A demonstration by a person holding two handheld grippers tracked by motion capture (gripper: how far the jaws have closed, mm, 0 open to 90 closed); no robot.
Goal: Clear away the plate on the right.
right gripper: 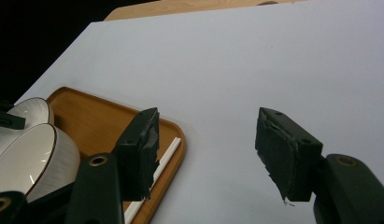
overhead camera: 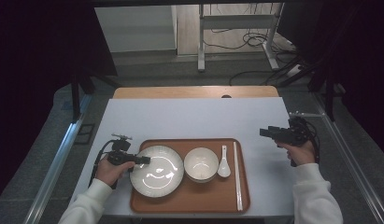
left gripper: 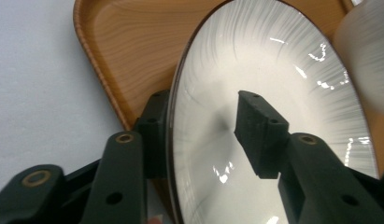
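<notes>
White sheeting covers the table (overhead camera: 189, 116), and a brown wooden tray (overhead camera: 194, 198) sits at its near edge. On the left half of the tray lies a white plate (overhead camera: 157, 171) with fine grey streaks toward its rim. The left gripper (overhead camera: 144, 160) comes in from the plate's left side. In the left gripper view its jaws straddle the plate's rim (left gripper: 173, 140): one below at the tray side, the other above the plate's inner face with a clear gap under it. The jaws are parted and not pressing, so the plate is released and rests on the tray.

Just right of the plate stands a white bowl (overhead camera: 201, 164). Beside the bowl lies a white spoon (overhead camera: 223, 167), and next to it a pair of white chopsticks (overhead camera: 236, 175) runs along the tray's right side.

Well apart, off the tray's right edge, the right gripper (overhead camera: 265, 133) is held above the bare table, its jaws spread wide with nothing between them.
</notes>
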